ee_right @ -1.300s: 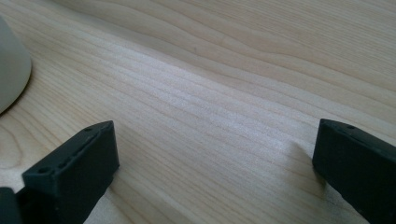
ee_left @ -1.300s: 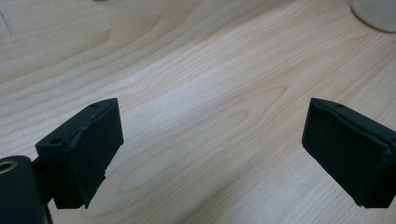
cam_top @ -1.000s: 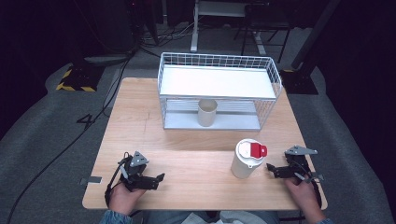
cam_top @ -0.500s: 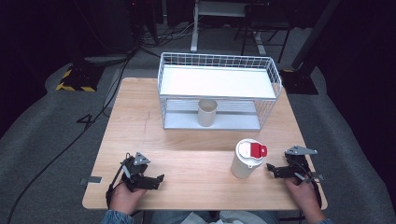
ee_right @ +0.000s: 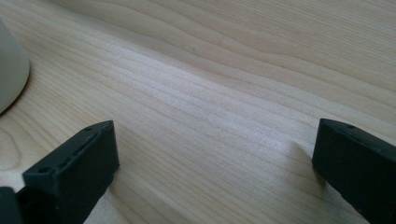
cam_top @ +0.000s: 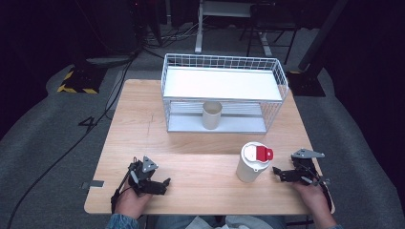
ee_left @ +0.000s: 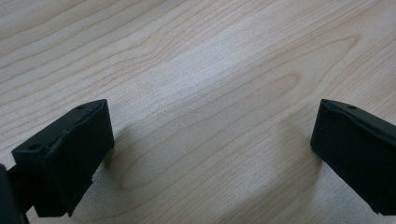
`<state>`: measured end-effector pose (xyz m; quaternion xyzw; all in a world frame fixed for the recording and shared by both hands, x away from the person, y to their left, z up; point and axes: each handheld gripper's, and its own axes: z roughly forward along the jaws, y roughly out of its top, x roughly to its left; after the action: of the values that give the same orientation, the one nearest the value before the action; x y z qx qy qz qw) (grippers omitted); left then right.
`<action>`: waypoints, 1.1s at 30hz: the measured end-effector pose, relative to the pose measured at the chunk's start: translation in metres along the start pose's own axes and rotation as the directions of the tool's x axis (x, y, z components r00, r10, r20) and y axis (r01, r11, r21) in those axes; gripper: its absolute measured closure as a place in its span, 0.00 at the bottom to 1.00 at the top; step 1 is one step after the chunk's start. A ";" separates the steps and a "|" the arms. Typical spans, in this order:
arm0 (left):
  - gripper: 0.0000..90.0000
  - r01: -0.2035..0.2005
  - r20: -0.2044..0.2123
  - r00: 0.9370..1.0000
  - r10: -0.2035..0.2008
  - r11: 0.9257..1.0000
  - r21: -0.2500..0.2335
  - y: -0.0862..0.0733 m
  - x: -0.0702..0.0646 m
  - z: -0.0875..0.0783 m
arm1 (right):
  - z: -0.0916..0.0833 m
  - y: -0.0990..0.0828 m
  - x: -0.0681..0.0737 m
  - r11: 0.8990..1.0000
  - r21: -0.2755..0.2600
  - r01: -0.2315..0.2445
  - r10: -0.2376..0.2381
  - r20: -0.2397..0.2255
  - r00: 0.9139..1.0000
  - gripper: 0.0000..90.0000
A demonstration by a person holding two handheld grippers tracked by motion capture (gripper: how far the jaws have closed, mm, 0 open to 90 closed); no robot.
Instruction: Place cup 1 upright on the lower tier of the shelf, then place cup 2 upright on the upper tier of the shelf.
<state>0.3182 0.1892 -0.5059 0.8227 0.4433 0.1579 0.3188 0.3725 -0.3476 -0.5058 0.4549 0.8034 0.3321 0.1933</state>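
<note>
A white cup with a white lid and red tab [cam_top: 253,162] stands on the wooden table [cam_top: 200,143], front right. My right gripper [cam_top: 278,174] rests on the table just right of it, pointing at the cup, open and apart from it. In the right gripper view its jaws [ee_right: 215,158] stand wide over bare wood, with the cup's side [ee_right: 9,70] at the left edge. My left gripper [cam_top: 165,185] lies at the front left, pointing right. Its jaws [ee_left: 212,154] have just been opening and stand wide, with nothing between them.
A white wire rack [cam_top: 224,95] with a flat top shelf stands at the back of the table. A beige cup [cam_top: 212,114] sits upright on its lower shelf. Bare wood stretches between the two grippers. Dark floor with cables surrounds the table.
</note>
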 end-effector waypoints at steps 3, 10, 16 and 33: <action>0.00 -0.002 0.003 1.000 0.002 1.000 0.000 0.000 0.000 0.000 | 0.001 0.001 0.000 1.000 0.000 -0.006 0.006 0.008 1.000 0.01; 0.00 -0.003 0.007 1.000 0.003 1.000 -0.001 0.001 0.001 0.001 | 0.000 0.000 -0.001 1.000 -0.002 -0.015 0.015 0.018 1.000 0.00; 0.00 0.001 0.005 1.000 -0.001 1.000 -0.001 0.003 0.002 0.003 | -0.004 -0.003 -0.001 1.000 -0.008 0.002 -0.001 0.051 0.999 0.01; 0.01 0.001 0.004 1.000 -0.001 1.000 -0.002 0.005 0.003 0.004 | -0.037 0.003 -0.002 0.995 -0.099 -0.022 0.020 -0.022 1.000 0.01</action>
<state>0.3248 0.1883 -0.5059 0.8225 0.4431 0.1562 0.3206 0.3527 -0.3611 -0.4776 0.4497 0.7830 0.3783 0.2037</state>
